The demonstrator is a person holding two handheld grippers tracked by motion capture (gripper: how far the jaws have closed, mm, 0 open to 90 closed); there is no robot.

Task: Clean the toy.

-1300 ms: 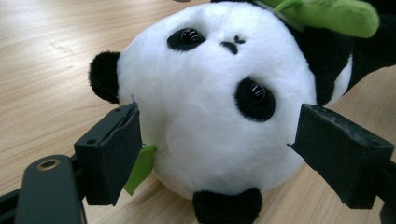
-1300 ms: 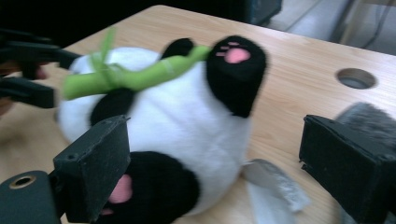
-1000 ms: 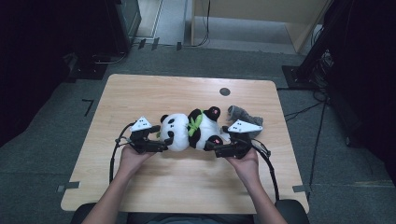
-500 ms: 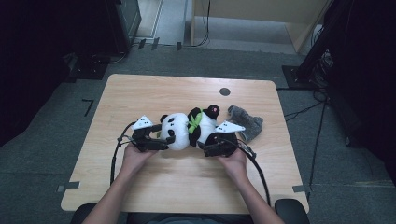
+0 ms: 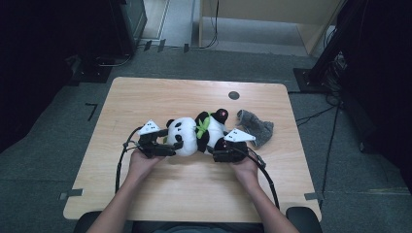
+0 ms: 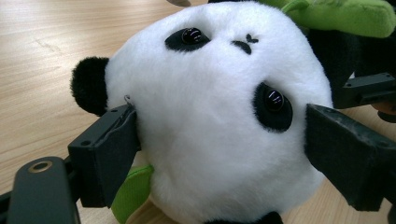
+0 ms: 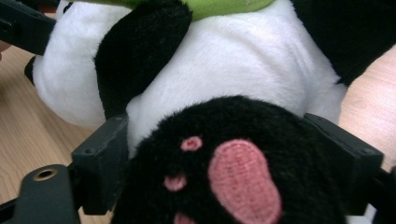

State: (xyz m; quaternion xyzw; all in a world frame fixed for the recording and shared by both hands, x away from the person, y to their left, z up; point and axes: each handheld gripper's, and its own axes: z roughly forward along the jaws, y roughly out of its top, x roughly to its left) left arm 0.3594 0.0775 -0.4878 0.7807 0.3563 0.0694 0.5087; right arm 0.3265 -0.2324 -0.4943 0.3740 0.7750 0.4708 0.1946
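A black-and-white panda plush (image 5: 190, 137) with a green scarf lies on its back across the wooden table (image 5: 160, 97). My left gripper (image 5: 175, 144) is shut on its white head (image 6: 210, 93), one pad sunk into the fur beside the ear and the other by the eye. My right gripper (image 5: 219, 148) is at the other end. Its jaws have just been closing, and the black foot (image 7: 233, 177) with pink pads sits between them and touches both pads.
A crumpled grey knit cloth (image 5: 256, 127) lies just right of the panda, behind my right hand. A small black round disc (image 5: 233, 95) sits in the table near the far edge. Cables trail from both grippers toward the near edge.
My right gripper has moved left and down from beside the grey cloth onto the panda's foot. The left gripper has stayed on the head.
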